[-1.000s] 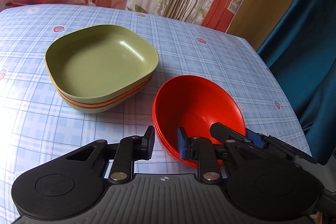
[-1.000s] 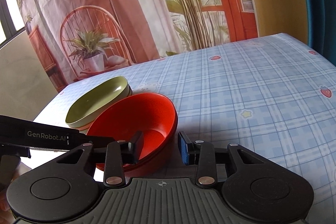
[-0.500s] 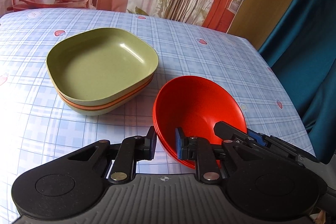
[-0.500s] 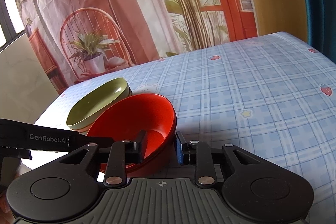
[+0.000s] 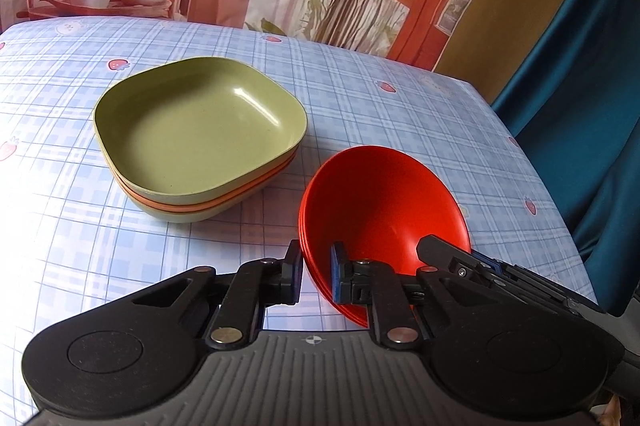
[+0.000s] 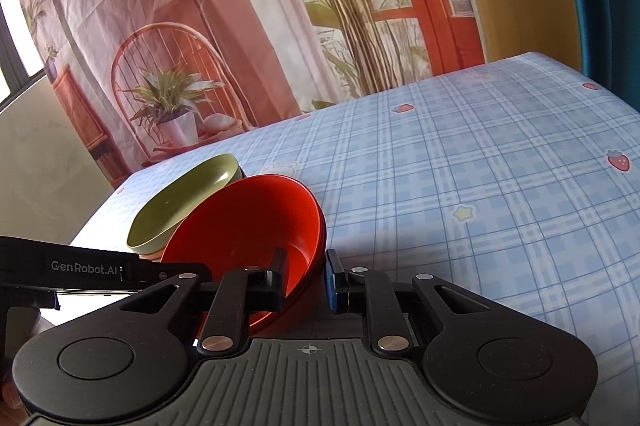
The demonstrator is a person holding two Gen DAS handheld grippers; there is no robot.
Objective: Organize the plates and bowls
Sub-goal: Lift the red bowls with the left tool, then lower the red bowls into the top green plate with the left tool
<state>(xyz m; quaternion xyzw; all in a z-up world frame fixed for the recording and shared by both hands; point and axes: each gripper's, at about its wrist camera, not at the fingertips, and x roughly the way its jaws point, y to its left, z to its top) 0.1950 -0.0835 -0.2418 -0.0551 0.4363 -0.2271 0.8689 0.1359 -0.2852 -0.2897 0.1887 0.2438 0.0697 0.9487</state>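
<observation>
**Bowls stacked, plates stacked, both grippers at the red rim**

While the sorting looks close to done, the red bowls are still in hand. Square plates sit nested in one pile on the surface, green on top, an orange one and a pale one under it. Just beside them the bowls are nested too, several rims showing along the near edge, and the stack is tilted up toward the plates. No loose dish shows in either view. What is left, I judge, is to set this stack down level or shift it to its spot.

Left gripper: the bowl rims sit between its jaws, which are clamped on the wall. Right gripper: the opposite side of the rim lies between its jaws, which are closing; pads look to press it
</observation>
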